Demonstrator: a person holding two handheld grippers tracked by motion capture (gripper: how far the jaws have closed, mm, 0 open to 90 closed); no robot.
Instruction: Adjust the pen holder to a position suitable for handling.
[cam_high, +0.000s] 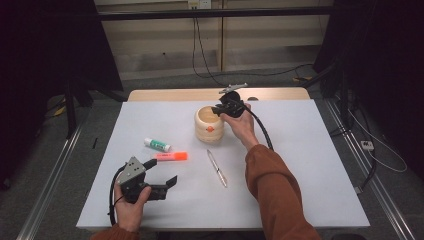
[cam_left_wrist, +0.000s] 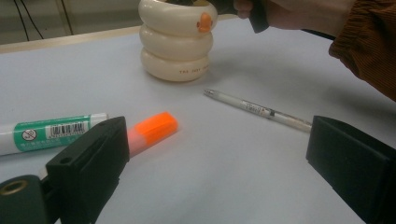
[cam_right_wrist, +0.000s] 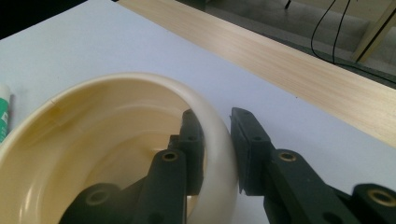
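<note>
A cream, ring-stacked holder (cam_high: 209, 125) with a small orange duck mark stands upright at the back middle of the white mat. My right gripper (cam_high: 220, 111) reaches it from the right and is shut on its rim. In the right gripper view one jaw sits inside the holder (cam_right_wrist: 93, 140) and the other outside, the right gripper (cam_right_wrist: 215, 116) pinching the wall. My left gripper (cam_high: 162, 171) rests open near the front left, with nothing between its jaws. In the left gripper view the open left gripper (cam_left_wrist: 217, 154) faces the holder (cam_left_wrist: 176, 46).
An orange highlighter (cam_high: 171, 156) (cam_left_wrist: 152, 131) and a white stick with a green label (cam_high: 157, 145) (cam_left_wrist: 46, 133) lie ahead of the left gripper. A white pen (cam_high: 217, 168) (cam_left_wrist: 257, 109) lies mid-mat. A wooden strip (cam_high: 175, 94) (cam_right_wrist: 289, 60) borders the mat's far edge.
</note>
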